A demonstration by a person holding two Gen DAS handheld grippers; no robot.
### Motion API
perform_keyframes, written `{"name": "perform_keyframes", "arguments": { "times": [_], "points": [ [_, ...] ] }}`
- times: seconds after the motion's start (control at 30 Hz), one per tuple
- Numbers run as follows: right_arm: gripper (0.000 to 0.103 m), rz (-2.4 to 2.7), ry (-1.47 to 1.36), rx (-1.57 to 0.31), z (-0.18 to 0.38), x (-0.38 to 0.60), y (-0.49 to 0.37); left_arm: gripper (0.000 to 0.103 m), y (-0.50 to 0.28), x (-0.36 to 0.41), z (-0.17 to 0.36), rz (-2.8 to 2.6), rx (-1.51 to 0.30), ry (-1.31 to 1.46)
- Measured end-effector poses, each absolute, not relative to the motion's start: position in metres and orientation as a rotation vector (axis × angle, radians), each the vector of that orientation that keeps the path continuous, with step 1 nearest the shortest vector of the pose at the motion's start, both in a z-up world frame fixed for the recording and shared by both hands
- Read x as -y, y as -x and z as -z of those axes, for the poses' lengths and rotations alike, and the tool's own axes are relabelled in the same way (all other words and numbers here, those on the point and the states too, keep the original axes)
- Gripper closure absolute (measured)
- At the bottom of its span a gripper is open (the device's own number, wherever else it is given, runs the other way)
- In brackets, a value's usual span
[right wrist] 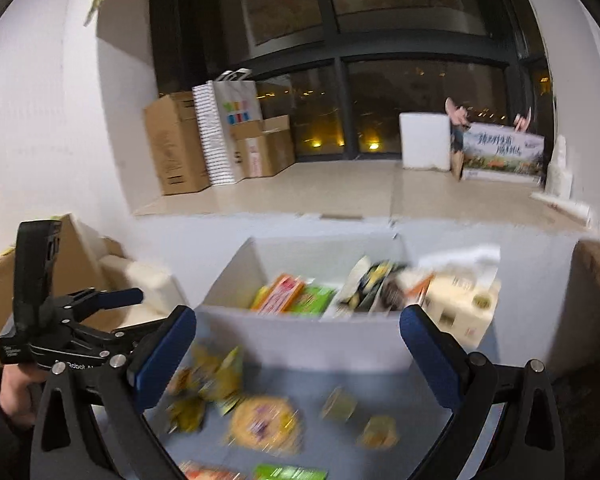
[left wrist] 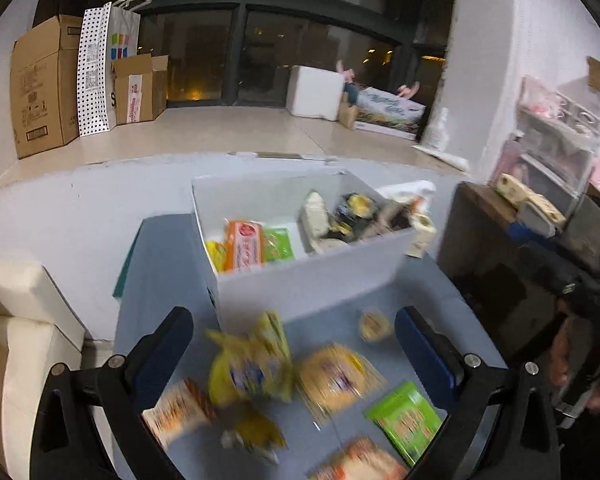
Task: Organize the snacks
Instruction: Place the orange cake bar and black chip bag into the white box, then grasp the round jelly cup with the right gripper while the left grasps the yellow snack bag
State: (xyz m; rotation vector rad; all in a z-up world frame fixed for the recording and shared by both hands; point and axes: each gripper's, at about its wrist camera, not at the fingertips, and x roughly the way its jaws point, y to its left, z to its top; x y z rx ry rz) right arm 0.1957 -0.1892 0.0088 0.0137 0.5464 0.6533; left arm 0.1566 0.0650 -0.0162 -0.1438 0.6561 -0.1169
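Observation:
A white bin [left wrist: 300, 292] stands on a light blue table [left wrist: 168, 280]. Its left half holds orange, yellow and green packets [left wrist: 252, 244]; its right half holds dark and pale packets [left wrist: 348, 216]. In front of it lie loose snacks: a yellow bag [left wrist: 252, 364], a round yellow pack [left wrist: 336, 380], a green packet [left wrist: 408, 420] and a small cup [left wrist: 374, 324]. My left gripper [left wrist: 294, 344] is open and empty above them. My right gripper [right wrist: 298, 340] is open and empty before the bin [right wrist: 300, 340]. The left gripper also shows in the right wrist view [right wrist: 112, 300].
A cream sofa arm [left wrist: 16, 320] lies left of the table. A dark side table [left wrist: 500, 248] with boxes stands at right. Cardboard boxes [left wrist: 44, 84] and a white foam box [left wrist: 314, 92] stand on the far floor by the window.

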Motion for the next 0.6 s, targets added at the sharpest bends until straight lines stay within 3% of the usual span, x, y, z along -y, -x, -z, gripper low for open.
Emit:
{"name": "perform_keyframes", "arguments": {
  "times": [0.3,0.6],
  "points": [
    [0.0,-0.558,-0.066,-0.649,0.058,0.236,-0.135,0.0,-0.075,-0.042,0.045,0.122,-0.651,0.18],
    [0.0,-0.446,-0.055,-0.763,0.11,0.243,-0.157,0.0,-0.057,-0.029,0.054,0.124,-0.644,0.172]
  ]
}}
